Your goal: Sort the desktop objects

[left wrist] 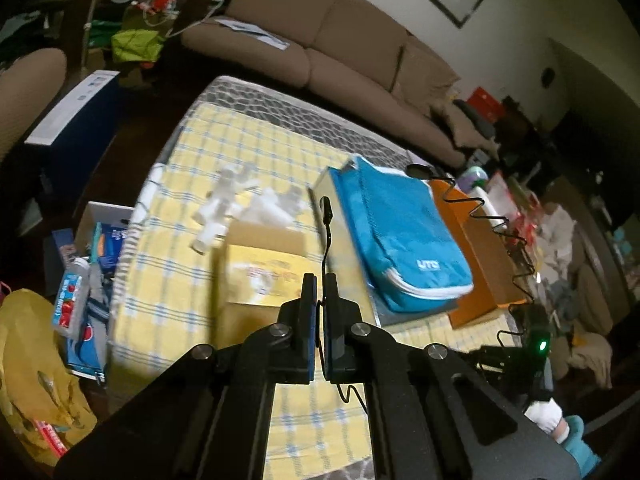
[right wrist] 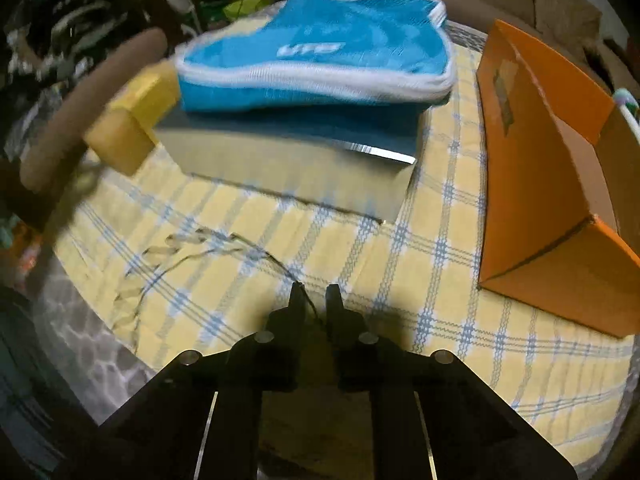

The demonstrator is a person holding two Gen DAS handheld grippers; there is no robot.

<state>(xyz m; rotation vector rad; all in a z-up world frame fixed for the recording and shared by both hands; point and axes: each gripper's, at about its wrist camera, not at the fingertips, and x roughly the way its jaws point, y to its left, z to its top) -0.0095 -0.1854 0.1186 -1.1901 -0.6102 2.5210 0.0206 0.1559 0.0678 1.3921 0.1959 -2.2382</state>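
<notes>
My left gripper (left wrist: 321, 282) is shut on a thin black coiled cable (left wrist: 486, 216) and holds it above the yellow checked tablecloth (left wrist: 172, 280). The cable's plug end (left wrist: 326, 210) sticks up past the fingertips; the coil runs right over the orange box (left wrist: 476, 248). My right gripper (right wrist: 316, 294) is nearly shut, with the same cable (right wrist: 224, 246) between its fingers, trailing left over the cloth (right wrist: 400, 280). A blue pouch (left wrist: 396, 232) lies on a grey box; it also shows in the right wrist view (right wrist: 320, 60).
A yellow box (left wrist: 260, 276) stands left of the grey box (right wrist: 288, 160). White plastic pieces (left wrist: 228, 200) lie on the far cloth. The orange box (right wrist: 540, 184) stands open at right. A sofa (left wrist: 320, 48) is behind; clutter and bags (left wrist: 36, 360) lie on the floor at left.
</notes>
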